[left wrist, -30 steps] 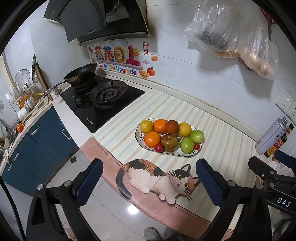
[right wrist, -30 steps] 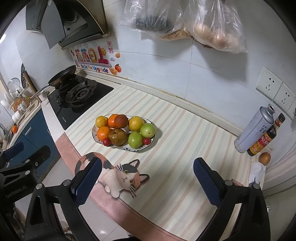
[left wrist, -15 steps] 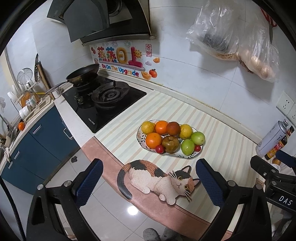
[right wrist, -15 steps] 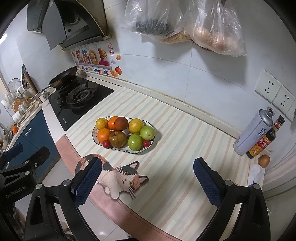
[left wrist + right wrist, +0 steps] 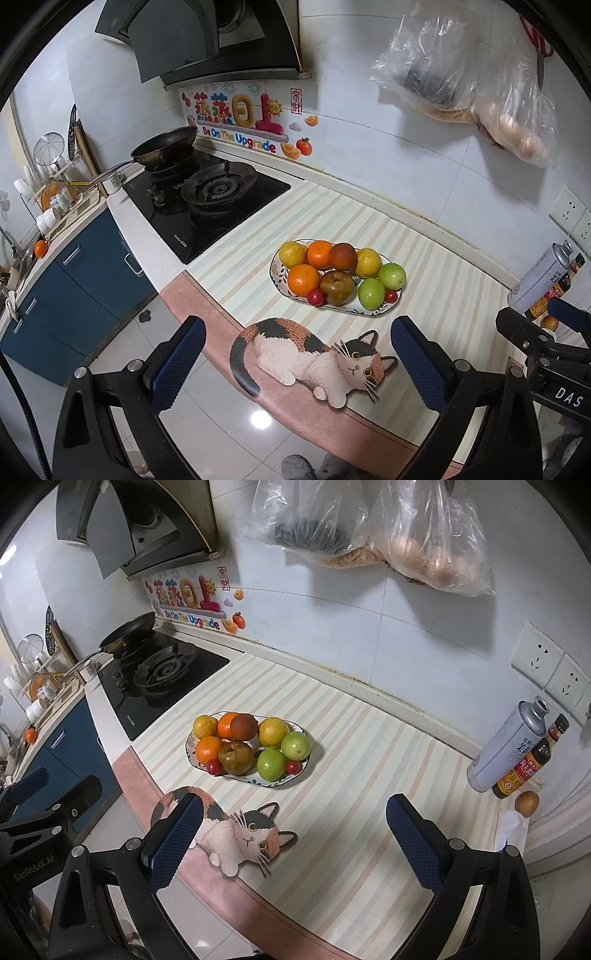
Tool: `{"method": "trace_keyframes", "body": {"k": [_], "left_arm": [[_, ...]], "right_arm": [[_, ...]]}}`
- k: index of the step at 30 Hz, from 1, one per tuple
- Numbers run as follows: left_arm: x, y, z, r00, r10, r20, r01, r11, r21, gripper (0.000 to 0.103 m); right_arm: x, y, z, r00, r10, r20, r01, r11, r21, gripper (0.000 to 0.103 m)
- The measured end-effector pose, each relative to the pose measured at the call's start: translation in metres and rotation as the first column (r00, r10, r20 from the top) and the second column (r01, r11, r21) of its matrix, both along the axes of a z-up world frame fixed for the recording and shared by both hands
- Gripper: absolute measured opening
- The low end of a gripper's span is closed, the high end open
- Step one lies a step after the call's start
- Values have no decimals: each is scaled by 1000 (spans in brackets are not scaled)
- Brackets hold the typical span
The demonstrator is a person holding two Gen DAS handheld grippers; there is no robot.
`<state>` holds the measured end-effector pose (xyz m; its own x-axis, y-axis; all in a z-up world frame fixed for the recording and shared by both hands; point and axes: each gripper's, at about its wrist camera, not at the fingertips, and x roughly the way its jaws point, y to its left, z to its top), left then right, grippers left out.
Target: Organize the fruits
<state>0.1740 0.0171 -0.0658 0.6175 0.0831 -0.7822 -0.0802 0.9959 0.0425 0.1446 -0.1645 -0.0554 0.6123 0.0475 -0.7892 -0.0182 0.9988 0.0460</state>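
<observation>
An oval patterned plate (image 5: 277, 284) (image 5: 191, 761) sits on the striped counter mat, piled with several fruits: oranges (image 5: 303, 278), yellow citrus (image 5: 367, 263), green apples (image 5: 371, 294) (image 5: 272, 764), a brown pear (image 5: 337, 287) (image 5: 235, 758), a dark red fruit (image 5: 343, 256) and small red tomatoes (image 5: 315, 297). My left gripper (image 5: 297, 360) is open and empty, held back over the counter's front edge. My right gripper (image 5: 293, 836) is open and empty, to the plate's right and nearer than it.
A cat-shaped mat (image 5: 314, 356) (image 5: 236, 827) lies at the counter's front edge. A gas stove (image 5: 207, 199) with a pan (image 5: 162, 149) is on the left. A metal can (image 5: 508, 746), a sauce bottle (image 5: 528, 762) and a small brown fruit (image 5: 527, 802) stand at the far right. Plastic bags (image 5: 369, 528) hang on the wall.
Both grippers have drifted slightly; the plate sits a little lower and to the right in each view. Nothing was grasped or moved.
</observation>
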Motion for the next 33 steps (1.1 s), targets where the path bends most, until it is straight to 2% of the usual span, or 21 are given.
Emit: {"method": "trace_keyframes", "body": {"k": [33], "left_arm": [[-5, -8, -2, 1000, 5, 1, -5, 1000, -11, 103]], "right_arm": [[1, -6, 1, 1000, 8, 0, -8, 1000, -3, 101]]}}
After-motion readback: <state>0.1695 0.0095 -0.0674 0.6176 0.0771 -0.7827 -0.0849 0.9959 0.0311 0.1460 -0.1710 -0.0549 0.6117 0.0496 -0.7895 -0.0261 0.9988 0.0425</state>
